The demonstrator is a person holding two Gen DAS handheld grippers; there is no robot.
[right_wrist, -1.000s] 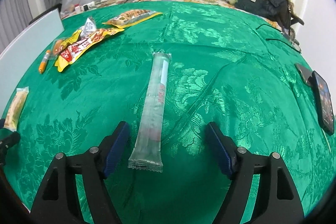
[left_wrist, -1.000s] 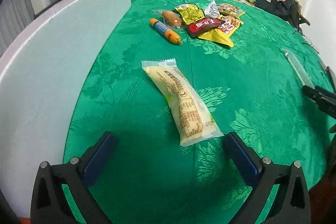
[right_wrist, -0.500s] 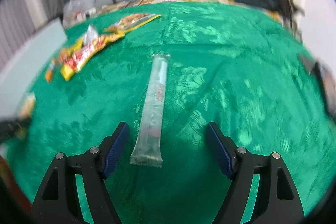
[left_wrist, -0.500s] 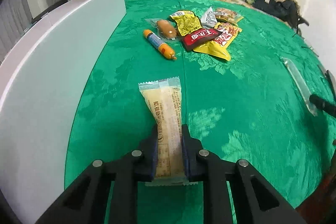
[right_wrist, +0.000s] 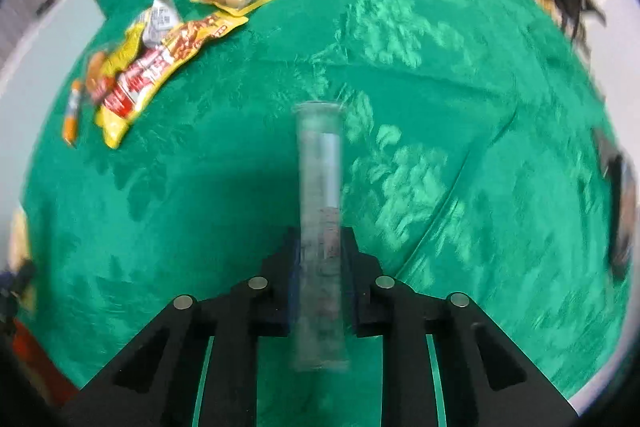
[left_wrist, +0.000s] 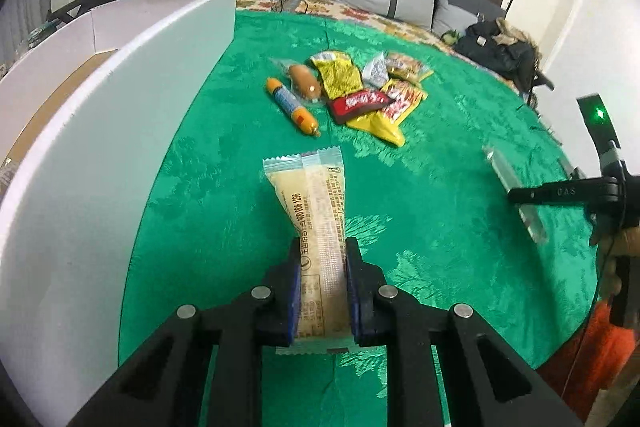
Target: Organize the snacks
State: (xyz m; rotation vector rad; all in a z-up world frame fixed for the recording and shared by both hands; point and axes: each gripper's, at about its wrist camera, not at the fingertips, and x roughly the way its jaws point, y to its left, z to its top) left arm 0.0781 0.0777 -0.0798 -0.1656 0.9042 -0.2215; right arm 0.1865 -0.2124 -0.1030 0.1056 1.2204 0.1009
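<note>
A green patterned cloth (left_wrist: 440,187) covers the table; a white box (left_wrist: 100,147) stands along its left edge; a heap of snack packets (left_wrist: 360,87) lies far of centre. The left gripper (left_wrist: 323,283) is clenched on a pale yellow snack bar (left_wrist: 316,211); the right gripper (right_wrist: 322,267), its jaws just closed, clamps a long clear sleeve pack (right_wrist: 320,187) between them, its far end pointing away over the cloth.
</note>
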